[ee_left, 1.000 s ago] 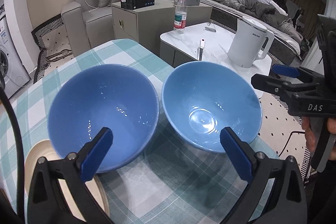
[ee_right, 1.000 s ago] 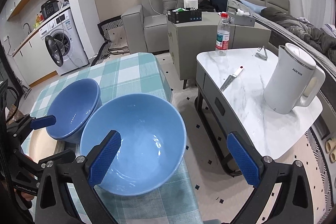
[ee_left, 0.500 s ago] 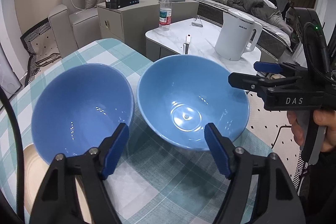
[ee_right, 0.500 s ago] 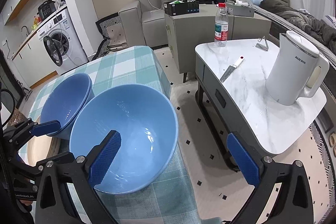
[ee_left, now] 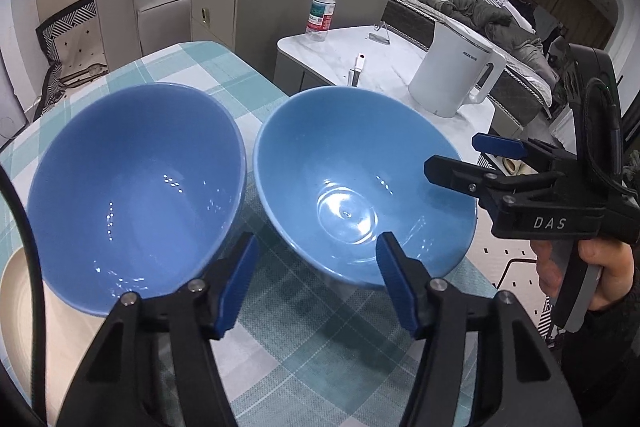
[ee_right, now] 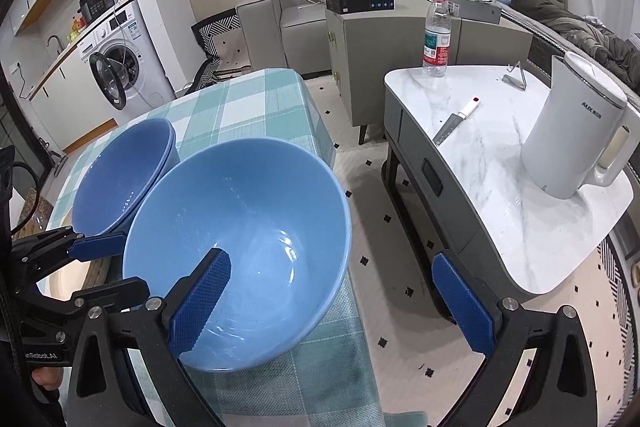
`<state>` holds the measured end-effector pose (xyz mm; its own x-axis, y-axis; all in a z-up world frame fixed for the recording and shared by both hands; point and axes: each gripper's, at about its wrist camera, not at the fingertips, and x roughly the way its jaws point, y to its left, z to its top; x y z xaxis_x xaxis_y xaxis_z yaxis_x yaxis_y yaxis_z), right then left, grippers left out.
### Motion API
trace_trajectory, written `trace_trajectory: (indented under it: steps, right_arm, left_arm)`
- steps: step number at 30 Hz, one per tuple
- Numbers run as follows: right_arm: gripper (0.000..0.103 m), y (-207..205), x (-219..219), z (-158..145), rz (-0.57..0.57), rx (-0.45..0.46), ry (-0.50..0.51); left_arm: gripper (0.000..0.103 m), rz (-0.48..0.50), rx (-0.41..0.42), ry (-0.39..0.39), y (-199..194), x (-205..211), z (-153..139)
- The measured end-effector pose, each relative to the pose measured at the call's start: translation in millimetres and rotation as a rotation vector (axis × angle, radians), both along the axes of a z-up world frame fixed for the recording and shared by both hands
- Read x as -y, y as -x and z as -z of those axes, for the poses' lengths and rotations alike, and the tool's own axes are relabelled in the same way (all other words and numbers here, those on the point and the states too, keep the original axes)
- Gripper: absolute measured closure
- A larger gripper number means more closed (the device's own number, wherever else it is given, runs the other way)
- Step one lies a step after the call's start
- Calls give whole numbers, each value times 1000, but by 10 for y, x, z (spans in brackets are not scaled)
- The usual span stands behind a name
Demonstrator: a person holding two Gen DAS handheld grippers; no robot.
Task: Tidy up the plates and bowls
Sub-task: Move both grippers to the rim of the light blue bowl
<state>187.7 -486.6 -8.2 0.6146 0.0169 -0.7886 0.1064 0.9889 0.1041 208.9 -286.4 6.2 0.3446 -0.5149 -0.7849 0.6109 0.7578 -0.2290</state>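
On a checked table [ee_left: 208,75] two blue bowls sit side by side, rims almost touching, the left bowl [ee_left: 132,195] beside a pale plate [ee_left: 16,299] at the table's near-left corner, the right bowl [ee_right: 240,247] near the table's right edge. The left gripper [ee_left: 316,279] hovers low over the gap between the bowls, its jaws closing with only cloth between them, neither pad on a rim. The right gripper [ee_right: 328,307] stands wide open astride the right bowl's near wall, one finger inside, the other outside over the floor. Nesting the bowls looks the likely step: the right jaws should seat squarely on the rim before closing, lift level, and keep the bowl from sliding off the edge.
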Motion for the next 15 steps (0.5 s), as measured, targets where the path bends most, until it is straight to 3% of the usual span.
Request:
trace_trajectory:
  steps: [8,11,15]
  right_arm:
    - [3,-53,44,48,2,-5,-18]
    - [26,-88,77,73,5,-17,-20]
    - [30,-127,106,104,6,-27,-24]
  left_arm:
    - [42,-3,-5,8,-68,46,32]
    - [44,-4,-2,8,-84,57,40]
    - [44,8,4,7,-104,80,42]
